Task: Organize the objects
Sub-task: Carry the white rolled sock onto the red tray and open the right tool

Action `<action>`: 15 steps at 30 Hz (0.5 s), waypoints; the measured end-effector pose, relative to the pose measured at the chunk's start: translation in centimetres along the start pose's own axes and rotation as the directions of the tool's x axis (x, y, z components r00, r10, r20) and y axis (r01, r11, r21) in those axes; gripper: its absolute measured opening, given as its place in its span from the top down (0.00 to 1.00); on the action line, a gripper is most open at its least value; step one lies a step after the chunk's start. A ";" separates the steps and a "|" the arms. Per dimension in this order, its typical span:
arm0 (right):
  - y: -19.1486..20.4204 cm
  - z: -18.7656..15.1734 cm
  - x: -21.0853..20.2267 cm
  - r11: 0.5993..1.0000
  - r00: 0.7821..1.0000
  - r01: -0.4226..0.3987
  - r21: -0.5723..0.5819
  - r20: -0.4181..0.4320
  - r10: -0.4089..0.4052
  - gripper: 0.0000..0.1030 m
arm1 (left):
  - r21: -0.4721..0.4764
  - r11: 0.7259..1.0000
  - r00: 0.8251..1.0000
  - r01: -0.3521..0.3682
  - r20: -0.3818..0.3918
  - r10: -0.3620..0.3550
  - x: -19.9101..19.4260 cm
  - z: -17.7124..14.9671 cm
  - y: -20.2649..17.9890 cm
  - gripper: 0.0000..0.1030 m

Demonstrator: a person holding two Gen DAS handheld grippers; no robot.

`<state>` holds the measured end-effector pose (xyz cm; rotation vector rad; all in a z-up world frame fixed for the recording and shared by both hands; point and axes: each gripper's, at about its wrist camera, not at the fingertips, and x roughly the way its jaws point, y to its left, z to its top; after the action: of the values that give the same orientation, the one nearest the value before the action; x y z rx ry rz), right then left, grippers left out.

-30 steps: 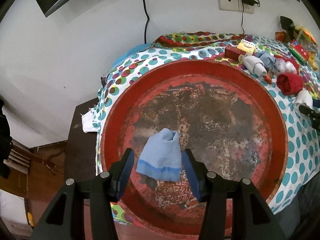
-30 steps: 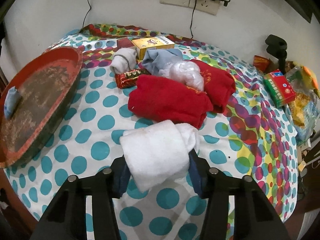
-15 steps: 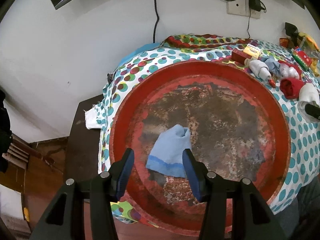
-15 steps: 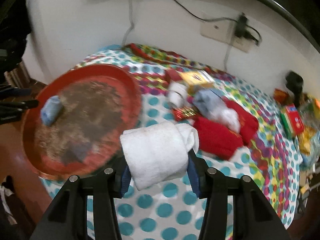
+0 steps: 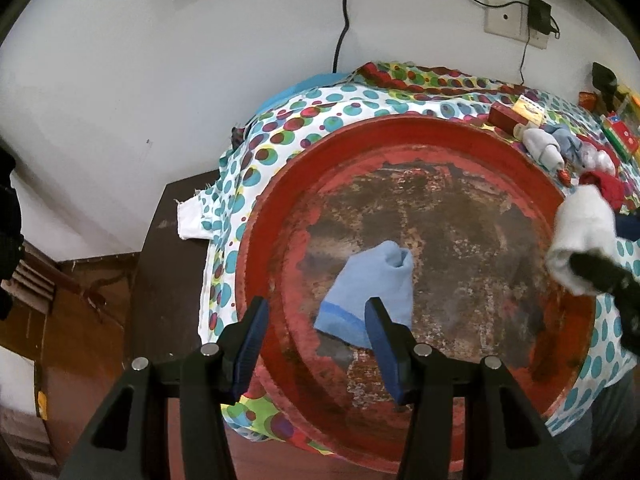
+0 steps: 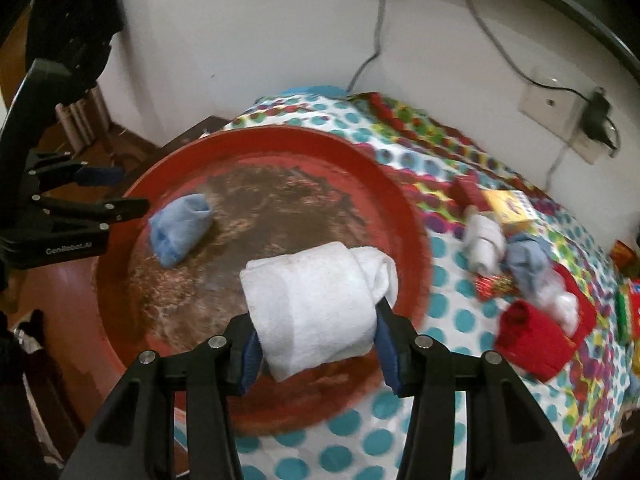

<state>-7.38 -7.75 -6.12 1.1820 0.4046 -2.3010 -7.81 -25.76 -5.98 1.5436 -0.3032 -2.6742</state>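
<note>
Above the near rim of the round red worn tray (image 6: 404, 216), the right gripper (image 6: 316, 344) clamps the rolled white towel (image 6: 316, 312) crosswise, while the left gripper (image 5: 316, 344) stands wide apart, empty, beside the folded blue cloth (image 6: 180, 232) lying farther left on the tray floor

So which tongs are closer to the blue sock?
Left. The left tongs hang open right beside the blue sock on the red tray; the right tongs carry the white sock above the tray's opposite side.

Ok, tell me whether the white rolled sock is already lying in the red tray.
No, the white rolled sock is clamped in the right tool, held up above the red tray, not resting on it.
</note>
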 end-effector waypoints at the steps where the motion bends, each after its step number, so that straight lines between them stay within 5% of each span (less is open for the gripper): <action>1: 0.4 0.2 0.3 1.000 1.000 -0.006 -0.006 -0.004 0.006 0.55 | -0.005 1.000 1.000 -0.001 -0.004 0.001 0.1 -0.1 0.2 0.50; 15: 5.2 1.3 4.2 0.996 0.996 -0.060 -0.069 -0.076 0.055 0.55 | -0.082 0.997 1.000 0.006 -0.018 -0.007 0.8 -0.4 2.3 0.50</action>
<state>-7.33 -13.94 -8.89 1.2299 0.4701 -2.1809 -8.05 -28.18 -6.45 1.5481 -0.1861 -2.6398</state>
